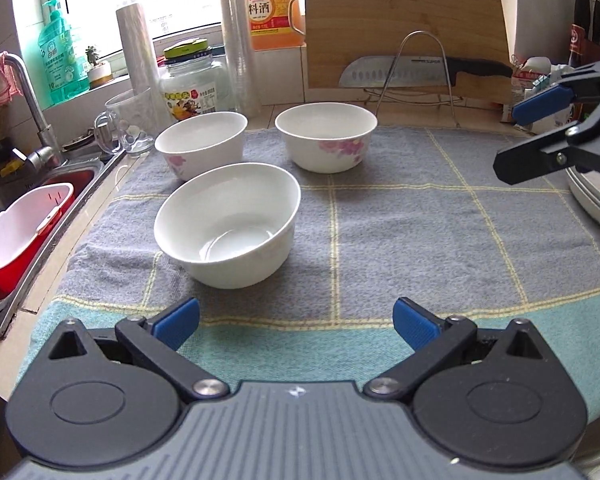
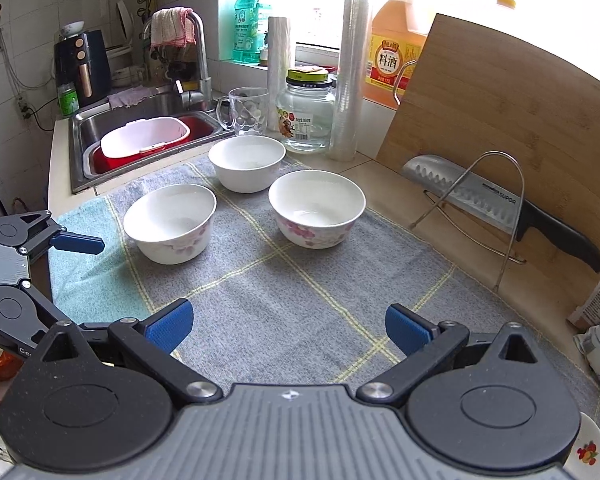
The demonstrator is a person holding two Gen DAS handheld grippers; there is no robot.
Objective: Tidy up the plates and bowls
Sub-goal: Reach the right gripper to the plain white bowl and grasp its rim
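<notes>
Three white bowls with pink flowers stand upright on a grey checked towel [image 1: 400, 220]: a near one [image 1: 228, 224] [image 2: 170, 222], a far left one [image 1: 202, 144] [image 2: 246, 162] and a far right one [image 1: 326, 136] [image 2: 316, 208]. My left gripper [image 1: 296, 322] is open and empty, just short of the near bowl; it also shows in the right wrist view [image 2: 78, 242]. My right gripper [image 2: 288, 328] is open and empty above the towel; it also shows at the right in the left wrist view [image 1: 520, 140], above stacked white plates [image 1: 596, 200]. A plate edge [image 2: 590, 450] shows bottom right.
A sink [image 2: 100, 128] with a red and white basin [image 2: 144, 140] lies left. A glass mug [image 2: 246, 112], a jar [image 2: 306, 116], film rolls [image 2: 350, 76] and a jug [image 2: 396, 44] line the back. A cutting board [image 2: 500, 120] and knife [image 2: 500, 204] lean on a wire rack.
</notes>
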